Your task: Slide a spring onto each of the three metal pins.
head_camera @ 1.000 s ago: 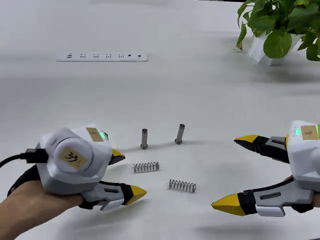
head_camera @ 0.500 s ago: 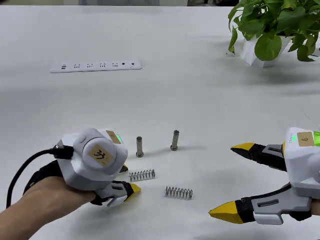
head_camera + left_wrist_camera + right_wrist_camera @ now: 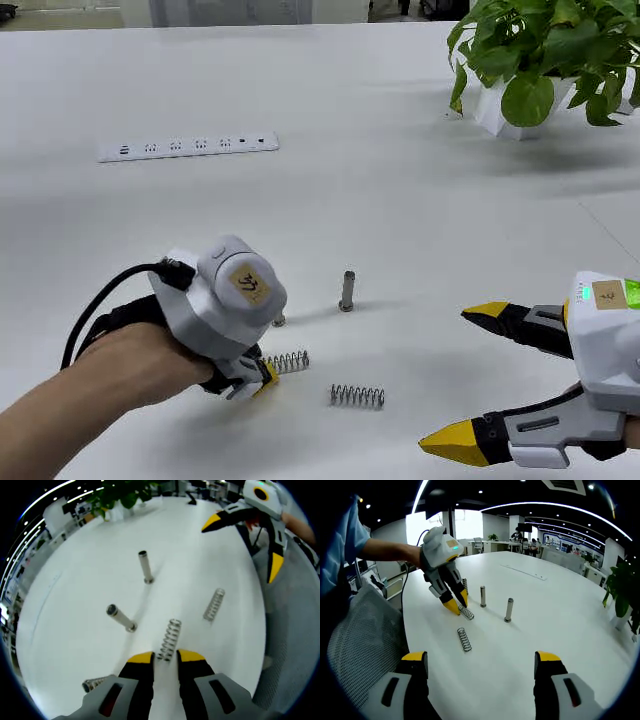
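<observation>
Two metal pins stand on the white table: one (image 3: 347, 290) in the open, one (image 3: 279, 320) mostly hidden behind my left gripper (image 3: 262, 375). In the left gripper view the pins (image 3: 145, 566) (image 3: 120, 617) stand ahead, and a third (image 3: 97, 683) sits at lower left. One spring (image 3: 287, 361) lies flat, its near end (image 3: 168, 639) pinched between the left jaws. A second spring (image 3: 357, 396) lies loose to the right. My right gripper (image 3: 445, 380) hovers wide open at the right, holding nothing.
A white power strip (image 3: 188, 147) lies at the back left. A potted plant (image 3: 540, 60) stands at the back right. In the right gripper view a mesh chair (image 3: 355, 645) sits beside the table's edge.
The left gripper moved right to the nearer spring and its jaws closed in on the spring's end. The right gripper stayed put and open. The camera tilted.
</observation>
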